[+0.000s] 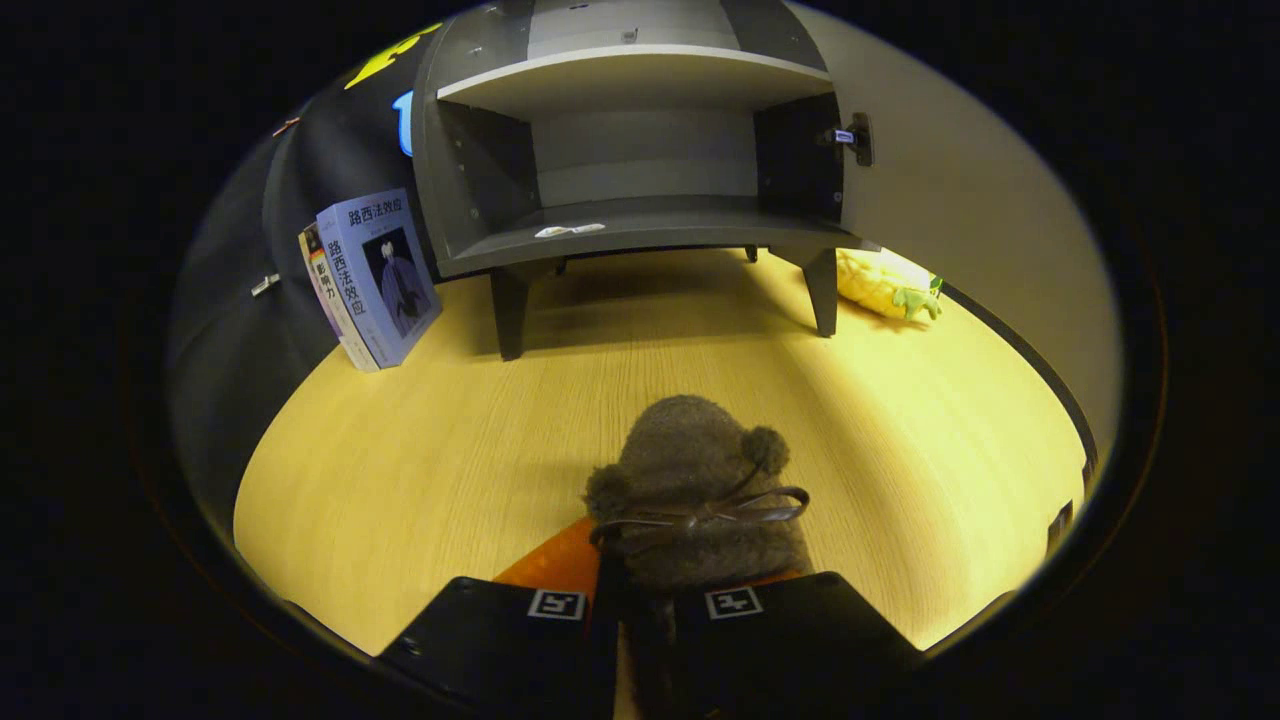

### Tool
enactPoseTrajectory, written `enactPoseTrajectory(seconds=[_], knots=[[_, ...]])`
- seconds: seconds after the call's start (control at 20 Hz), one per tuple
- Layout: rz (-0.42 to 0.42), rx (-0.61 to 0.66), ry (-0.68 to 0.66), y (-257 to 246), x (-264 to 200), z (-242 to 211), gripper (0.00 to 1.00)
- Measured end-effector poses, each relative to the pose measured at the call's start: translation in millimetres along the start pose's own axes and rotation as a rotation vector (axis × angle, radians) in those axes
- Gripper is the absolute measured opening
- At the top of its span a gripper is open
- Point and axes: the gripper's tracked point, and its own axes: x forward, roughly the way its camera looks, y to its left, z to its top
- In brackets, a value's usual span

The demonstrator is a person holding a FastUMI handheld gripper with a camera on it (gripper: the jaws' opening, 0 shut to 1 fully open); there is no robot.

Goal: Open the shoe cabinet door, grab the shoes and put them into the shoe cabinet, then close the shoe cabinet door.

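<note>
A fuzzy grey-brown shoe (690, 470) with two pompoms and a brown bow sticks out forward from between my fingers. My gripper (640, 610) is shut on its rear part, and the shoe hangs above the wooden floor (420, 450). Beyond it stands the grey shoe cabinet (640, 160) on short legs. Its door (960, 200) is swung open to the right, with a hinge on the inner edge. The lower shelf (640, 225) holds only a small white tag; the upper shelf sits above it.
Two books (375, 280) lean against the wall left of the cabinet. A yellow and green plush toy (885, 285) lies on the floor behind the open door, right of the cabinet's leg. Open floor stretches between the shoe and the cabinet.
</note>
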Motion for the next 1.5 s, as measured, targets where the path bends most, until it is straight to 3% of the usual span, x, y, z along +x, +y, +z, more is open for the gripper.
enactPoseTrajectory(seconds=[0.05, 0.15, 0.2, 0.5, 1.05, 1.5], knots=[[0.007, -0.002, 0.004, 2, 0, -2, 0.29], [0.039, 0.011, 0.012, 6, 0, -1, 0.3], [0.06, 0.015, 0.025, 7, -4, -2, 0.1], [0.108, 0.076, -0.003, 2, -36, 38, 0.1], [0.124, 0.133, -0.121, 3, -146, 219, 0.1], [0.173, 0.07, -0.211, 29, -156, 376, 0.09]])
